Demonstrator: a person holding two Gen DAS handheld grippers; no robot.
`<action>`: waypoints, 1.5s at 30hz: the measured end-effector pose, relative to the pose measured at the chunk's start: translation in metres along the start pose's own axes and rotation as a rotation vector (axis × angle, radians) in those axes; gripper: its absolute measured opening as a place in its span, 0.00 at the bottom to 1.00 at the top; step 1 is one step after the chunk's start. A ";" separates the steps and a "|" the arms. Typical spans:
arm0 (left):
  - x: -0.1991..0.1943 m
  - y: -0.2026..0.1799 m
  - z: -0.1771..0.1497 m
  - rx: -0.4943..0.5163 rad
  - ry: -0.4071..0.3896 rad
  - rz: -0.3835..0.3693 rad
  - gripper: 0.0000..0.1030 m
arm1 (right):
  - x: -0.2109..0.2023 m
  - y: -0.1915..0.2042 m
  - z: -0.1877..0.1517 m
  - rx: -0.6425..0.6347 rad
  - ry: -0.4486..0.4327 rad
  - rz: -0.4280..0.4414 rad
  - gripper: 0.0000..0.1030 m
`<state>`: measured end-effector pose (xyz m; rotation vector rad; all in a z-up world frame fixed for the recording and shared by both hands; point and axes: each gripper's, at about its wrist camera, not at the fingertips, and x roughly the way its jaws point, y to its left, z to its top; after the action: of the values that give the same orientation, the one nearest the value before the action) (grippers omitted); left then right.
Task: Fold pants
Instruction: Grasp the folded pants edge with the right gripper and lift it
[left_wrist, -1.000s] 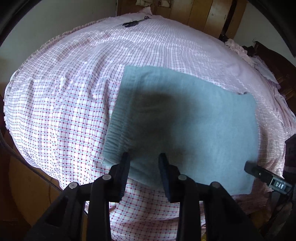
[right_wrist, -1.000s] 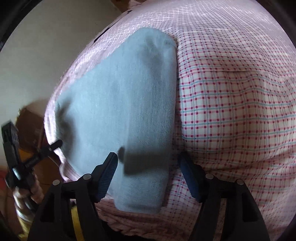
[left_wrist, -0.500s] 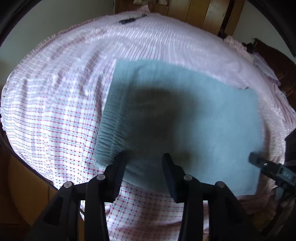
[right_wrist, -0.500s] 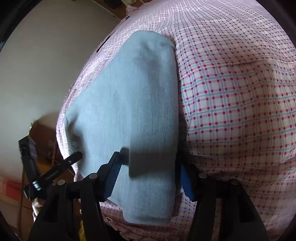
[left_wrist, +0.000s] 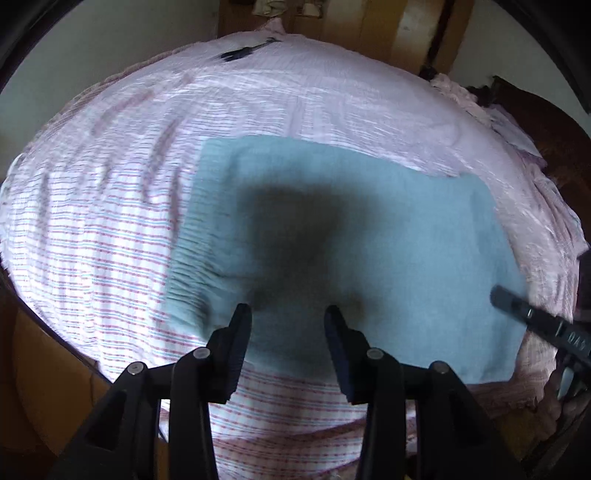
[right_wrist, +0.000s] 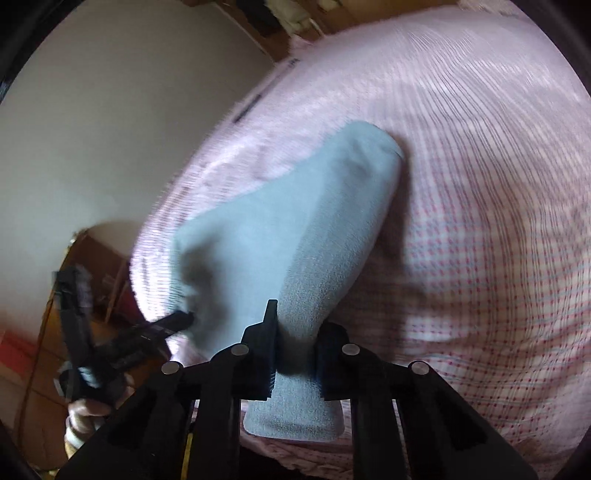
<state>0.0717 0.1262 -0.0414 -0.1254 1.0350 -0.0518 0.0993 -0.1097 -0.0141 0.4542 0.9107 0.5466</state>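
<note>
The grey-blue pants (left_wrist: 369, 240) lie folded in a flat rectangle on the checked bed sheet (left_wrist: 92, 229), elastic waistband to the left. My left gripper (left_wrist: 288, 314) is open just over the pants' near edge, jaws apart, holding nothing. In the right wrist view my right gripper (right_wrist: 293, 332) has closed on the near end of the pants (right_wrist: 295, 229), and the cloth bunches up between its jaws. The right gripper's finger (left_wrist: 517, 306) reaches the pants' right edge in the left wrist view. The left gripper (right_wrist: 173, 321) touches the pants' far corner in the right wrist view.
A small dark object (left_wrist: 240, 53) lies at the far end of the bed. Wooden doors (left_wrist: 388, 33) stand behind the bed. Crumpled pink bedding (left_wrist: 517, 125) and dark wooden furniture (left_wrist: 546, 122) are at the right. The bed's near edge drops to a wooden frame (left_wrist: 44, 362).
My right gripper has closed from wide open onto the pants' near end. My left gripper has stayed open and slid forward over the pants' near edge.
</note>
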 end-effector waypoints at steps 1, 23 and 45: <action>0.005 -0.006 -0.001 0.017 0.011 -0.008 0.42 | -0.003 0.006 0.001 -0.022 -0.010 0.007 0.08; -0.029 0.036 0.016 -0.008 -0.035 0.071 0.42 | 0.019 0.123 0.034 -0.320 0.027 0.166 0.07; -0.050 0.101 0.021 -0.102 -0.076 0.137 0.62 | 0.117 0.181 0.033 -0.360 0.177 0.251 0.07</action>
<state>0.0623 0.2335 -0.0010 -0.1476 0.9679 0.1298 0.1399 0.0981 0.0380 0.1944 0.9052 0.9731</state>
